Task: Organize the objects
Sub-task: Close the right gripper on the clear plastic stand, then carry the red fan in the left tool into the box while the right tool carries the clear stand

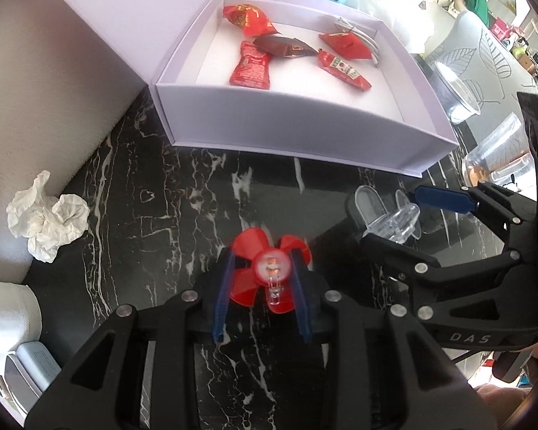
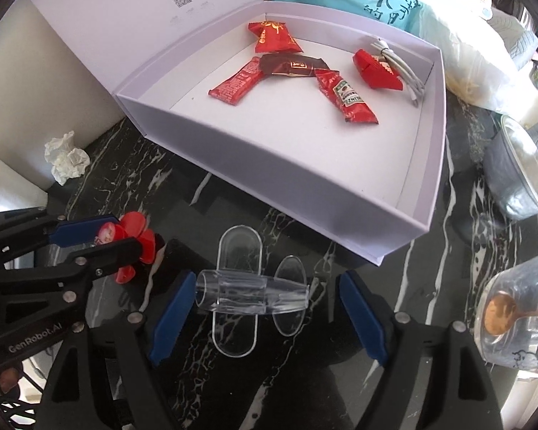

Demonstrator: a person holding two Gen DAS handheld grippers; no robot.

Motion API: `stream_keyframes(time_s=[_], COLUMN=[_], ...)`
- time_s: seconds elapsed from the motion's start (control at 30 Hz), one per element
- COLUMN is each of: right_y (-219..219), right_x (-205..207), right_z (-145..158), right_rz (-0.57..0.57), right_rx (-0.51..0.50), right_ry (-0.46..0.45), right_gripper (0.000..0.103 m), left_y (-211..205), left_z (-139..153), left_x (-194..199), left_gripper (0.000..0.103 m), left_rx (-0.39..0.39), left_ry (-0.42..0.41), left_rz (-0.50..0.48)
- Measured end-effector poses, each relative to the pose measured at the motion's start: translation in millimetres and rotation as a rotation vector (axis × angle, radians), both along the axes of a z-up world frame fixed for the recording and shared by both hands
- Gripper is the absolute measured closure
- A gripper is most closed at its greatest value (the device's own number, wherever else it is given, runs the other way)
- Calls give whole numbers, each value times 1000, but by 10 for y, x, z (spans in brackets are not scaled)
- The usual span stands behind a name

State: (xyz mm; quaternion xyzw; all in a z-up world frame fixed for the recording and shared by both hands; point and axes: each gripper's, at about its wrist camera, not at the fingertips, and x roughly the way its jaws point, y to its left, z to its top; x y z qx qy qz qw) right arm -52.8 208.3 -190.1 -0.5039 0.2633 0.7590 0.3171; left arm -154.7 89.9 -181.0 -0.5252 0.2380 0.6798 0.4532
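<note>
A black marble table (image 2: 305, 376) with white veining carries an open lilac box (image 2: 279, 179). Inside the box lie red sachets (image 2: 344, 98), a brown one and a coiled white cable (image 2: 401, 68). In front of the box, the right gripper (image 2: 265, 308) stands wide around a clear plastic toy plane (image 2: 247, 292) without pinching it. Left of that, also in front of the box, the left gripper (image 1: 262, 286) is clamped on a red propeller (image 1: 269, 268). A crumpled tissue (image 1: 46, 222) lies further left.

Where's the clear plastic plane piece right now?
In the right wrist view the clear plastic plane piece lies on the black marble table between the open fingers of the right hand-held gripper, just in front of the white box.
</note>
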Motion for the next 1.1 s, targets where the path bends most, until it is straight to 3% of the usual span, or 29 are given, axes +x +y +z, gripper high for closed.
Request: stream_keyframes(time_s=[0.17, 0.23, 0.37, 0.63, 1.1], right_y=[-29, -54, -76, -78, -306], right_x=[27, 37, 40, 143, 416], right_z=[8, 28, 35, 92, 622], right_rz=[-23, -20, 6, -24, -1], right_rx=[-1, 22, 17, -42, -18], right_ry=[2, 7, 17, 40, 82], right_gripper=[23, 43, 43, 43, 43], left_y=[30, 57, 46, -15, -16], left_z=[-8, -18, -1, 89, 623], left_x=[11, 12, 37, 56, 336], left_gripper=[74, 74, 84, 84, 84], left_rx=[-9, -12, -10, -19, 3], left_ry=[10, 13, 10, 2, 57], left_rz=[-4, -6, -15, 6, -31])
